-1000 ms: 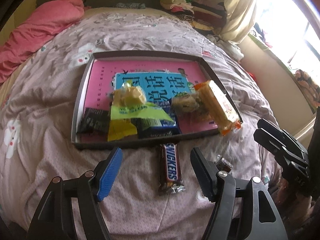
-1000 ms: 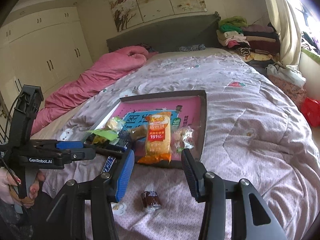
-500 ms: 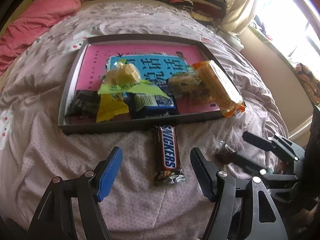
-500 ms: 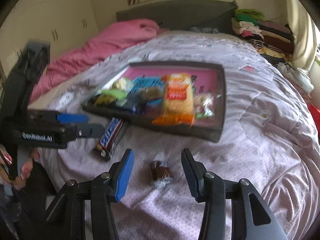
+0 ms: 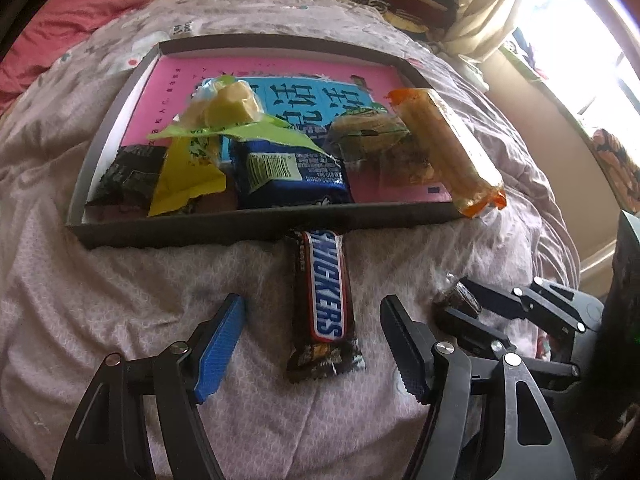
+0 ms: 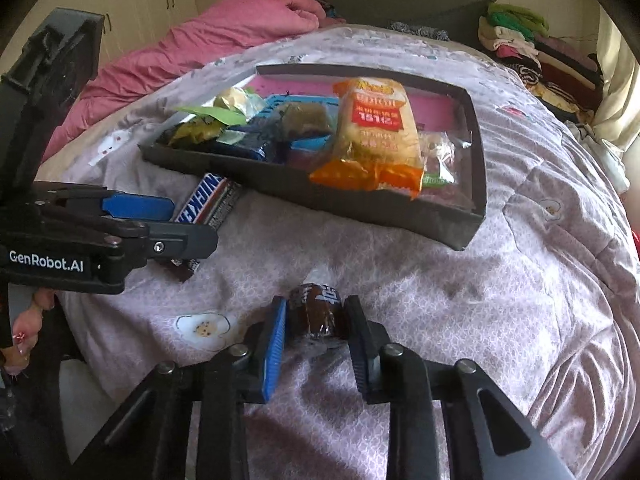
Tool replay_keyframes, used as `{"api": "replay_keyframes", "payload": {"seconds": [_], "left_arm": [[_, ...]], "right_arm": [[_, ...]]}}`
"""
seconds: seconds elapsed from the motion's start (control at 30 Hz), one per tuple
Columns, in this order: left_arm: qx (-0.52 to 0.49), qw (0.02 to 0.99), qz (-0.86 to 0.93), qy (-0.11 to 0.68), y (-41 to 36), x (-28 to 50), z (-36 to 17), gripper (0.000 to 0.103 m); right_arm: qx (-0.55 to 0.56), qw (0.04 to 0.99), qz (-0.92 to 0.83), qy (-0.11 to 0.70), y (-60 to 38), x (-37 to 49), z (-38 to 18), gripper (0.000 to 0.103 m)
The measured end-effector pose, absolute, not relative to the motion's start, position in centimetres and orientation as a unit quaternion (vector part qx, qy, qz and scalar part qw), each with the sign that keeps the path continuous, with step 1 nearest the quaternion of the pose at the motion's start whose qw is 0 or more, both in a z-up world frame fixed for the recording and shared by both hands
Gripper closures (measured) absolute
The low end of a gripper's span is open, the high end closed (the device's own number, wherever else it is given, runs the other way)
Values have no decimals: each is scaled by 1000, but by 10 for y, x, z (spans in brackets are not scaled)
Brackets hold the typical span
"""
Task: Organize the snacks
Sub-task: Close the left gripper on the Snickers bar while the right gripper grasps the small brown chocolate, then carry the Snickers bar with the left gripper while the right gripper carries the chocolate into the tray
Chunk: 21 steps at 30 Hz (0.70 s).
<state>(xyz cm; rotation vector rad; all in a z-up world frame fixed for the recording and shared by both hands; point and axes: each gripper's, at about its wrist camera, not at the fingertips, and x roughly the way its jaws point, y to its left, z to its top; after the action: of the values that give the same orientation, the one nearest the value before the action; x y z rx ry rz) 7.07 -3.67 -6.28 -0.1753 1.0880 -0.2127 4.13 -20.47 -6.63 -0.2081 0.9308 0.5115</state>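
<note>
Closing on a small brown candy (image 6: 316,314) low in the frame, the right tool (image 6: 314,328) pinches it; the left tool (image 5: 312,332) sits wide around the Snickers bar (image 5: 324,296), still narrowing.

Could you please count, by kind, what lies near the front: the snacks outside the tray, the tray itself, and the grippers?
Snickers bar: 1
Small brown wrapped snack: 1
Tray: 1
Grippers: 2 (left gripper, open around the bar; right gripper, fingers closing on the brown snack)
Total: 5
</note>
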Motion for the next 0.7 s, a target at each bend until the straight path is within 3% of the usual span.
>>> {"api": "replay_keyframes", "payload": {"seconds": [0.2,0.27,0.33,0.7], "left_arm": [[-70,847,-95,519,-48,78,-68,44],[-54,850,-94,515,-52,78,-70,55],[-43,855,-94,509,-54,77,-71,72],[-120,850,-108,502,-15,70,-52,73]], "right_arm": [[-44,864,243,439,-220,45,-57,74],[-15,868,240,434,-228,48,-50,74],[20,875,237,422,-240,49,-42,74],[109,911,185,351,-284,54,-12,74]]}}
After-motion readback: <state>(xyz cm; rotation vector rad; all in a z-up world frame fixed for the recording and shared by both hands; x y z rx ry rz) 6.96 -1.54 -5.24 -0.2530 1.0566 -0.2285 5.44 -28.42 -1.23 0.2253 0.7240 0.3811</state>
